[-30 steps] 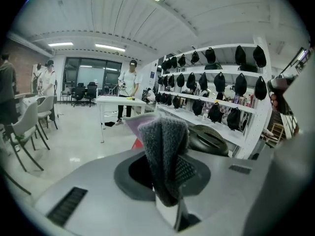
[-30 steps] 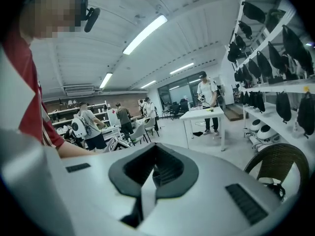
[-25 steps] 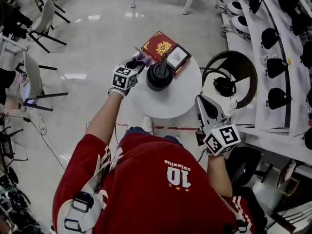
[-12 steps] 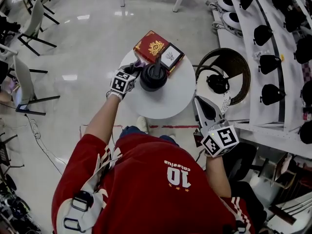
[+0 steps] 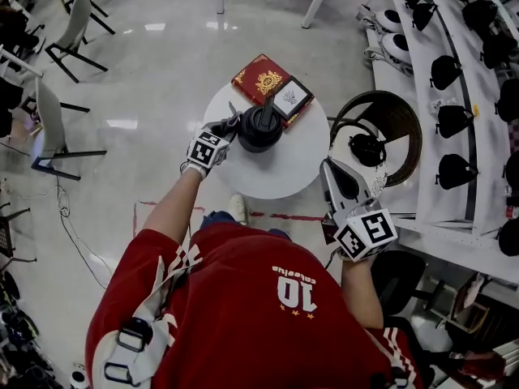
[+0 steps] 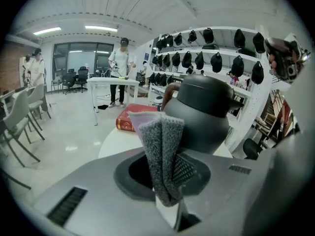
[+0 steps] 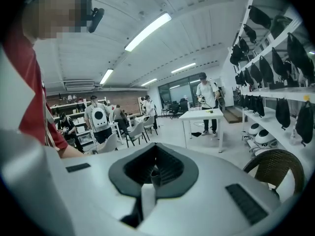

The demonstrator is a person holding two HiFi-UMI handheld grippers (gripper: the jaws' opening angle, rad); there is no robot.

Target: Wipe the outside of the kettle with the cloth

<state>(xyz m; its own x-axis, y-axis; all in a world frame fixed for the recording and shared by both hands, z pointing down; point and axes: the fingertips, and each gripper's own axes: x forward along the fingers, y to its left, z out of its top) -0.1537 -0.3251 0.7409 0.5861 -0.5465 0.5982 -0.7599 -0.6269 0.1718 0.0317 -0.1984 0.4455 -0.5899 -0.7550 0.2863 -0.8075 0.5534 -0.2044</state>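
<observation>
Left gripper (image 5: pixel 230 126): jaws clamped on grey cloth (image 6: pixel 162 151). Kettle (image 5: pixel 261 130) upright near table (image 5: pixel 288 177) far edge, straight ahead of cloth, very close. Right gripper (image 5: pixel 331 168): jaws together, empty, beyond table right edge, farther.

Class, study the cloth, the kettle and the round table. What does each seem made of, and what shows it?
Cloth: grey microfibre or terry, by its fuzzy pile. Kettle: dark matte body, perhaps coated metal or cast iron; smooth, dull highlights. Table: smooth white top, perhaps painted or laminated; cannot tell which.
</observation>
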